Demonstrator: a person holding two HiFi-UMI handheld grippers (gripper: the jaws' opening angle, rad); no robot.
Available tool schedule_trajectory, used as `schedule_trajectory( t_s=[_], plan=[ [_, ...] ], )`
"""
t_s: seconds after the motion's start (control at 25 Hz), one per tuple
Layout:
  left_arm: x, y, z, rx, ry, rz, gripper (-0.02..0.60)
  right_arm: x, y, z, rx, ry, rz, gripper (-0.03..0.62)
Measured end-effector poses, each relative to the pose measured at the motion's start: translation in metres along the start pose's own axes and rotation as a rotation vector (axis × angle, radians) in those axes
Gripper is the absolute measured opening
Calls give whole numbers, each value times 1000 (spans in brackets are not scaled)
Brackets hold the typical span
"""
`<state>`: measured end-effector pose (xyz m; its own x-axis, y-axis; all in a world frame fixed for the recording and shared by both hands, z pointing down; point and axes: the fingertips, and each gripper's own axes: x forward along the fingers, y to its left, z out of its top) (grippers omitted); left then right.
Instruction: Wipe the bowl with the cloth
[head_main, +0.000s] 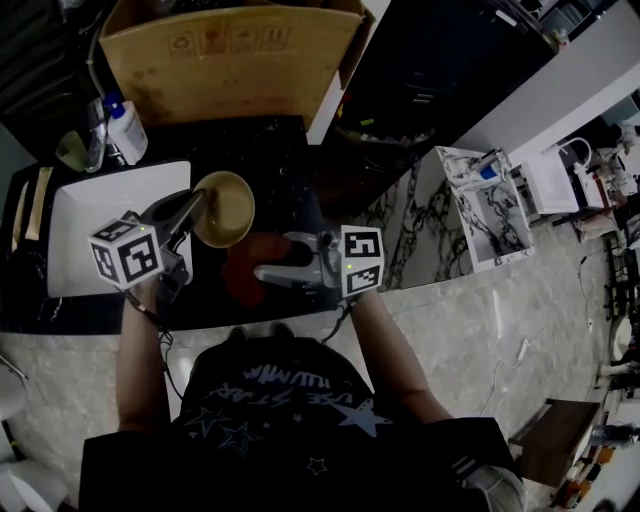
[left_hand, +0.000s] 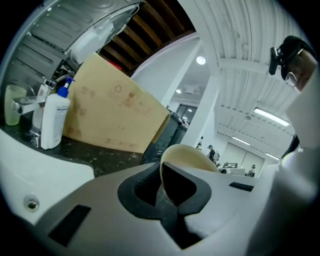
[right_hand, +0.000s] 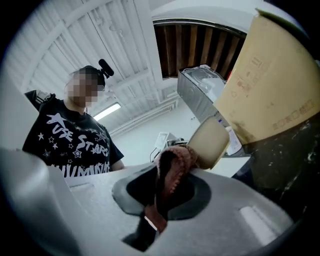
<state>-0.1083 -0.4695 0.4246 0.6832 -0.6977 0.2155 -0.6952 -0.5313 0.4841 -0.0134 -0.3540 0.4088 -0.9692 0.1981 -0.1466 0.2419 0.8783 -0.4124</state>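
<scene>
A tan bowl (head_main: 226, 207) is tipped on its side above the dark counter, just right of the white sink. My left gripper (head_main: 196, 207) is shut on the bowl's rim; in the left gripper view the bowl (left_hand: 192, 152) stands edge-on between the dark pads of the left gripper (left_hand: 162, 187). A reddish cloth (head_main: 243, 272) hangs below the bowl, with my right gripper (head_main: 264, 272) shut on it. In the right gripper view the cloth (right_hand: 176, 159) bunches in the right gripper (right_hand: 167, 185), just short of the bowl (right_hand: 211, 141).
A large cardboard box (head_main: 230, 60) stands at the back of the counter. The white sink (head_main: 95, 220) lies at the left, with a soap bottle (head_main: 125, 130) and a green cup (head_main: 70, 150) behind it. A faucet (left_hand: 25, 105) stands beside the bottle.
</scene>
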Motion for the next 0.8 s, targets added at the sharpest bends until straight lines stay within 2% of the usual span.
schedule_trajectory(
  t_s=[0.2,0.36,0.52,0.6,0.8],
  plan=[
    [3,26,-19,7,59,105,20,-31,-23,15,-10,-90,-163,46],
    [12,46,-36,27,153,208,21,-60,-55,25,-63,-123,-430,46],
    [30,63,-48,59,257,285,21,-79,-78,21,-124,-70,-665,46],
    [40,68,-52,40,289,287,21,-84,-83,17,-135,-54,-726,46],
    [65,84,-58,-15,334,267,21,-85,-90,14,-127,-44,-797,46]
  ],
)
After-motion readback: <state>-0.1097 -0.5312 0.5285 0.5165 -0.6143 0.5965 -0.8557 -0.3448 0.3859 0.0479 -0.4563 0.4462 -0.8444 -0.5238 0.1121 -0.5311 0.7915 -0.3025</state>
